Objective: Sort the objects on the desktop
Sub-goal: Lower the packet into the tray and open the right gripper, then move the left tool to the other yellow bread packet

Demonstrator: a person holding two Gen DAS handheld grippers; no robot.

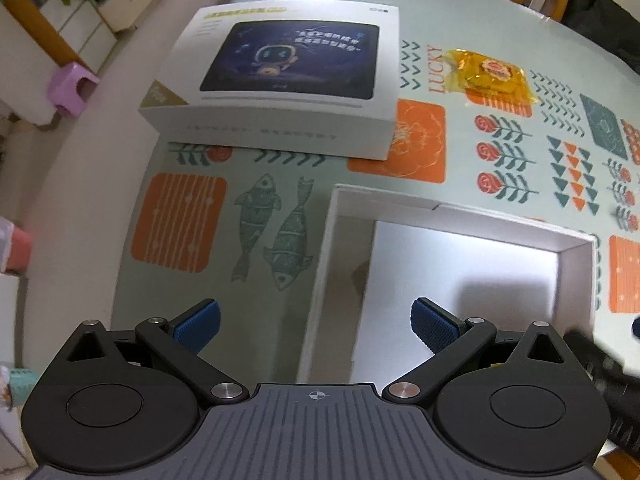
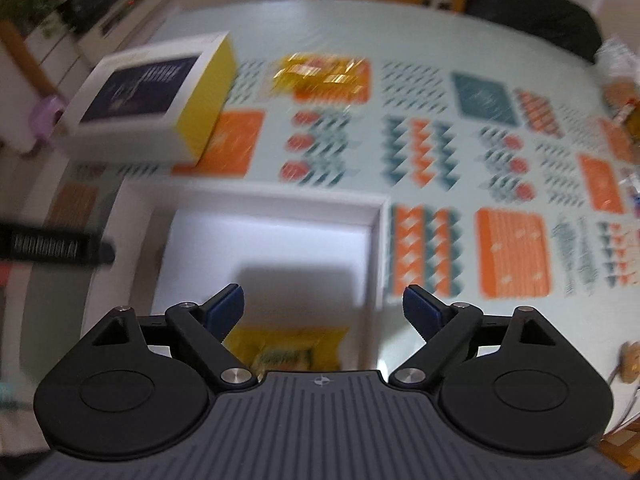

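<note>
Yellow snack packet (image 2: pixel 286 346) lies inside the open white box (image 2: pixel 378 240) on the bench (image 2: pixel 460 32).
Both the left hand-held gripper (image 1: pixel 316 322) and right hand-held gripper (image 2: pixel 323 306) are wide apart, holding nothing, above the box.

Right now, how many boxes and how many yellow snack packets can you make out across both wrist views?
Boxes: 2, the closed printed box and the open white box.
Yellow snack packets: 2, one out on the patterned tablecloth, one inside the open box near the right gripper.
Total: 4.
</note>
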